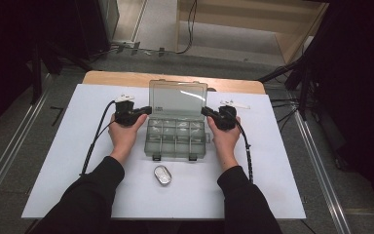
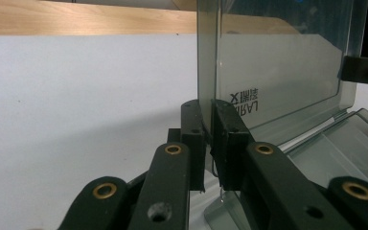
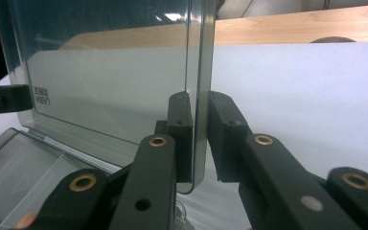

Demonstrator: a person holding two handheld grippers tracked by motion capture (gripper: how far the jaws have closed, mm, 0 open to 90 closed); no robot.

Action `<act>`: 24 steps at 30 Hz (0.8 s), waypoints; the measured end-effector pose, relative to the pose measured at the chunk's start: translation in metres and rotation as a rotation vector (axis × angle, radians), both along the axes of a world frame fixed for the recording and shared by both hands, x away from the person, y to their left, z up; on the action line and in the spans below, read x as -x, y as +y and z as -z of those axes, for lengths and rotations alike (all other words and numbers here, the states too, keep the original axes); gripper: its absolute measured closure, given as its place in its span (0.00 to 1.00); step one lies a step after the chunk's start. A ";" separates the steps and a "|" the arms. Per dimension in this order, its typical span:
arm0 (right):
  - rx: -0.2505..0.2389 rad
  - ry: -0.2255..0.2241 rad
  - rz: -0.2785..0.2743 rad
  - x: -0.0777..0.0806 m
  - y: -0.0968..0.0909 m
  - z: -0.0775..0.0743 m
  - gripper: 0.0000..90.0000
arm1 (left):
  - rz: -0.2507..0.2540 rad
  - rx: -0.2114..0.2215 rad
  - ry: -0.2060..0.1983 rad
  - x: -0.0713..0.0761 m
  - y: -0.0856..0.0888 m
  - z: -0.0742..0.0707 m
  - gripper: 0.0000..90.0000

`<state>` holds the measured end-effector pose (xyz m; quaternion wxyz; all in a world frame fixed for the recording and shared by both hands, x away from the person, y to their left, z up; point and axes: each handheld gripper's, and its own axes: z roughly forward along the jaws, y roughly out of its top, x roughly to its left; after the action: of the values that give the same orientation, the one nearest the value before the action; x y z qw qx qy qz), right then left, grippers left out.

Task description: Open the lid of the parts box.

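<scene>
Clear plastic box (image 1: 177, 135) sits mid-mat (image 1: 68, 146), lid (image 1: 177, 97) upright, in the high view; the left gripper (image 1: 148, 110) and right gripper (image 1: 205, 111) meet the lid's side edges, a tin (image 1: 162, 175) nearer the person. Left gripper view: jaws pinch the lid edge (image 2: 211, 72). Right gripper view: one pad touches the lid edge (image 3: 199, 72), a slight gap at the other

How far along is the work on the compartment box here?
Done: the clear compartment box is unlatched, its lid standing upright. In hand: the left gripper pinches one side edge of the lid; the right gripper straddles the other edge, a slight gap beside one pad. Left: the compartments look empty and the small oval tin lies untouched in front.
</scene>
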<state>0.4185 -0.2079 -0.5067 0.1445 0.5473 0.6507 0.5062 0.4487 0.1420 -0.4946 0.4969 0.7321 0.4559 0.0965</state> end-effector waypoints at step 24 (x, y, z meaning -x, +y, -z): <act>-0.107 0.051 -0.038 -0.005 -0.010 0.017 0.87 | 0.024 0.109 0.084 -0.011 0.008 0.012 0.88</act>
<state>0.4237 -0.2177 -0.5239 0.0887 0.5544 0.6364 0.5290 0.4596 0.1497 -0.5066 0.5176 0.7128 0.4720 0.0349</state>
